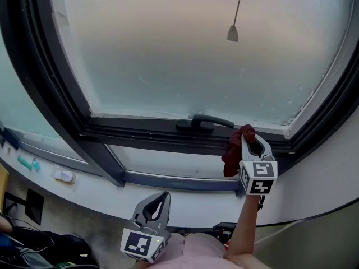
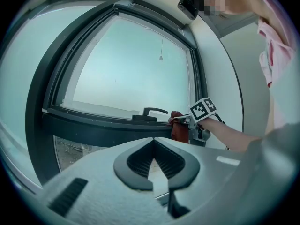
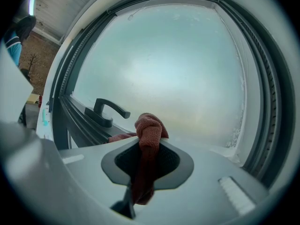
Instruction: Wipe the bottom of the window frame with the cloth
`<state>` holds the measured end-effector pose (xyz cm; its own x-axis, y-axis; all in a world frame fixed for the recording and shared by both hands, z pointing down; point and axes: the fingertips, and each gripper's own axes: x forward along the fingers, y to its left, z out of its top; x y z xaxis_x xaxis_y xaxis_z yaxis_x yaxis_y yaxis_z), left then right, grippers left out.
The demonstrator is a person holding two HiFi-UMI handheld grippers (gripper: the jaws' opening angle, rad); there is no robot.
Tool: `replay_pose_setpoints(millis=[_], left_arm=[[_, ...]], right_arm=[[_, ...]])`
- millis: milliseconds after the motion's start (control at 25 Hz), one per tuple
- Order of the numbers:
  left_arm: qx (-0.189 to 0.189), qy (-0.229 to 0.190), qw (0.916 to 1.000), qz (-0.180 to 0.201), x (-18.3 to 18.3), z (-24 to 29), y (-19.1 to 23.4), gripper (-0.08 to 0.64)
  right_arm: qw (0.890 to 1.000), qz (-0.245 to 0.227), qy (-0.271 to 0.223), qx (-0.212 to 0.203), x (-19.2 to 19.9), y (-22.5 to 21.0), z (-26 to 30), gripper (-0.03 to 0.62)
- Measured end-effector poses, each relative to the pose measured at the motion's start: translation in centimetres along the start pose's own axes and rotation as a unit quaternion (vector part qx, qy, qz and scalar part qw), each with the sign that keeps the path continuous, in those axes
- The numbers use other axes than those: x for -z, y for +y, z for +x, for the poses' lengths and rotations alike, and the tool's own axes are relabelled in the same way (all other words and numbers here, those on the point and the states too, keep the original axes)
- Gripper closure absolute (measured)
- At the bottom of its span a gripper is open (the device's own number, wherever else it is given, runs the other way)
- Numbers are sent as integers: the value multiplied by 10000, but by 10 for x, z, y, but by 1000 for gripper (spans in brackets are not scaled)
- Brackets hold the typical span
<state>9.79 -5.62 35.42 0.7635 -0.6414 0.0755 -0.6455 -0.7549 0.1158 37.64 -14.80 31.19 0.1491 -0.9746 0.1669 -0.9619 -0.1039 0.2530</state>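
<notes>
The right claw (image 1: 248, 138) was clenched on a dark red cloth (image 1: 232, 152), with its tips just to the right of the window handle (image 1: 204, 122). In the right gripper view, the cloth (image 3: 149, 126) ran up between the two jaws, bunched into a knot-like lump above their tips, and trailed down through the right claw (image 3: 147, 146). One fold reached leftward toward the handle (image 3: 108, 111). The cloth sat at the bottom rail of the dark window frame (image 1: 147, 130), right of the handle and slightly below it. It seemed to rest against that rail, though actual contact could not be made out from any view.

The left claw (image 1: 164, 195) was held well below the handle and to its left, apart from the frame and close to the person's body. In the left gripper view, the tips of the left claw (image 2: 153, 139) met with nothing between them. Beyond them were the handle (image 2: 153, 111) and the cloth (image 2: 178, 130) to its right.

Above the handle rose a frosted pane (image 1: 185, 55), with a pull cord weight (image 1: 233, 33) hanging in front of it. A bare forearm (image 1: 242, 224) led down from the right claw.
</notes>
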Motion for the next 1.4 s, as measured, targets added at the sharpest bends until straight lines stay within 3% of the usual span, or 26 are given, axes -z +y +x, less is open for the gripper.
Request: replay_pose_setpoints(millis=[1400], left_arm=[[-88,-61,9999,23,0,6,-13,565]], right_arm=[[9989,339,-2,317,22,-69,-13,532]])
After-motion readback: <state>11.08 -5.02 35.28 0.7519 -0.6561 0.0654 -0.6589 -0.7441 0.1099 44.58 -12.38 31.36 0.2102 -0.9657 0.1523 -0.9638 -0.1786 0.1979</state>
